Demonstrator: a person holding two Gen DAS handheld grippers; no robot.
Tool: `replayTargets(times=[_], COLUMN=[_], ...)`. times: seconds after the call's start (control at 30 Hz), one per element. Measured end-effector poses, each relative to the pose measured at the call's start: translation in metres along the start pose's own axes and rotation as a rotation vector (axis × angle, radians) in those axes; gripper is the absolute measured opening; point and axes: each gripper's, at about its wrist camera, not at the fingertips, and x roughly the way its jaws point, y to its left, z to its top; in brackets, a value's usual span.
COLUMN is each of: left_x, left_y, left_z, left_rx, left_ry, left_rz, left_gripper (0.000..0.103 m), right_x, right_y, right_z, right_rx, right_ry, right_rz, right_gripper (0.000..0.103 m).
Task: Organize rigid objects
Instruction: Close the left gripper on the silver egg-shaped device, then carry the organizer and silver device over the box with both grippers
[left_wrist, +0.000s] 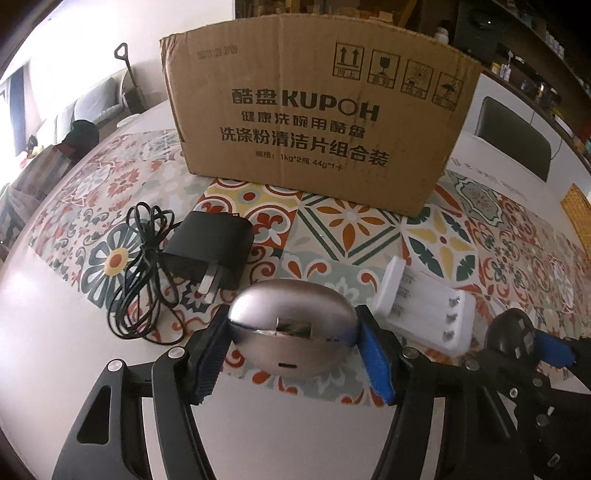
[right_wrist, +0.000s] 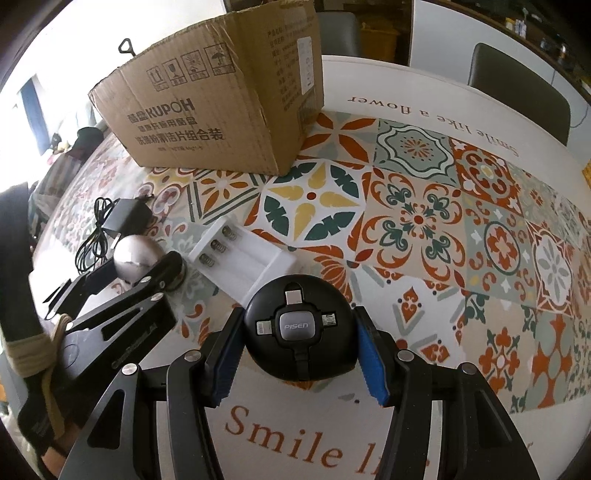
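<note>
My left gripper (left_wrist: 291, 343) is shut on a silver egg-shaped device (left_wrist: 291, 325), held just above the table; it also shows in the right wrist view (right_wrist: 136, 258). My right gripper (right_wrist: 299, 347) is shut on a round black PISEN cable hub (right_wrist: 299, 328), which also shows at the right of the left wrist view (left_wrist: 511, 338). A white battery holder (left_wrist: 428, 310) lies between the two grippers and shows in the right wrist view (right_wrist: 243, 264). A black power adapter (left_wrist: 208, 249) with a coiled cord (left_wrist: 138, 273) lies to the left.
A KUPOH cardboard box (left_wrist: 317, 110) stands upright at the back of the table, also in the right wrist view (right_wrist: 207, 99). The patterned tablecloth (right_wrist: 443, 221) covers the table. A dark chair (right_wrist: 517, 85) stands beyond the far edge.
</note>
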Motion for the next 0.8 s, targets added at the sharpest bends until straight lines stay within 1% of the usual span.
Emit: replayTargets(times=[0.33,0.47,0.6,0.63,0.8], left_x=[-0.034,-0.046,-0.063,-0.068,-0.091], left_y=[0.013,0.023,0.031,0.034,0.047], left_z=[0.003,0.009,0.018,0.022,0.036], left_rx=[0.015,0.013,0.033,0.039,0.046], left_ry=[-0.029,-0.033,-0.054,-0.058,-0.098], left_rz=[-0.027,-0.033,-0.029,-0.042,-0.059], left_gripper=[0.065,0.065,0.065,0.065,0.065], right_x=[-0.023,-0.034,-0.046,-0.049,-0.066], right_y=[0.017,0.027,0.035,0.038,0.049], right_z=[-0.006,-0.005,-0.002,-0.001,0.005], right_rx=[0.021,0.026,0.046,0.048,0.073], right_ry=[-0.034,-0.054,-0.082,-0.090,-0.133], right_rz=[0.001,0.002,0.004,0.004,0.016], right_gripper=[0.057,0.057,0.057,0.057,0.057])
